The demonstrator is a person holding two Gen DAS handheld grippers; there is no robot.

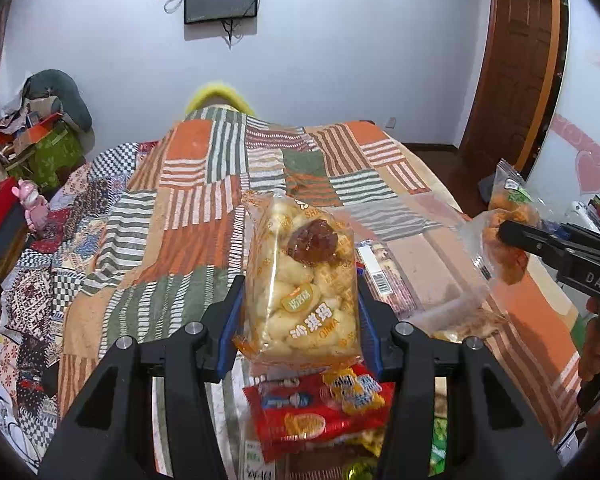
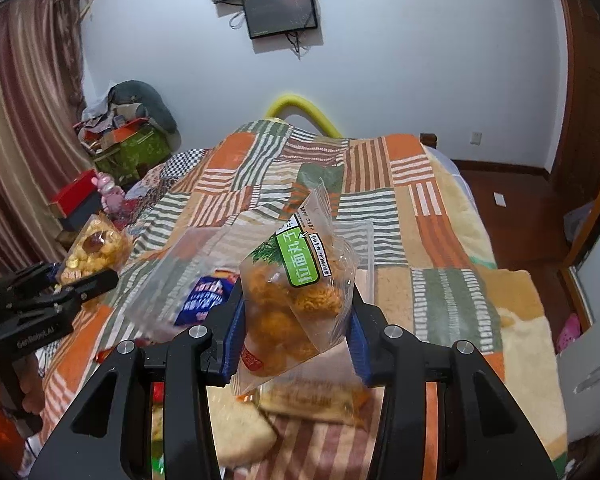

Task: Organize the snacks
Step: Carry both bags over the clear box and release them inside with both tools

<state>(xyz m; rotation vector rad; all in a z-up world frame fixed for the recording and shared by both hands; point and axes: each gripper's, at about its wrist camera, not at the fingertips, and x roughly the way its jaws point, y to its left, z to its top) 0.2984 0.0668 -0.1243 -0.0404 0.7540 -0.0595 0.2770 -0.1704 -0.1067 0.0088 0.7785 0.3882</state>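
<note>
My left gripper (image 1: 300,312) is shut on a sachima pack (image 1: 300,276), pale yellow puffed pieces in a clear wrapper with orange trim, held upright above the bed. My right gripper (image 2: 296,320) is shut on a clear bag of orange noodle balls (image 2: 292,300) with a green label. Each gripper shows in the other view: the right gripper (image 1: 512,236) with its orange bag (image 1: 508,208) at the right edge, the left gripper (image 2: 88,280) with the sachima pack (image 2: 94,246) at the left. A red snack pack (image 1: 316,416) lies below the left gripper.
A clear plastic box (image 1: 440,276) sits on the patchwork blanket (image 1: 188,208) between the grippers, beside a barcoded pack (image 1: 384,280); a blue pack (image 2: 204,296) shows through the clear plastic box (image 2: 168,272). More packs (image 2: 240,428) lie under the right gripper. A red box (image 2: 76,196) stands left.
</note>
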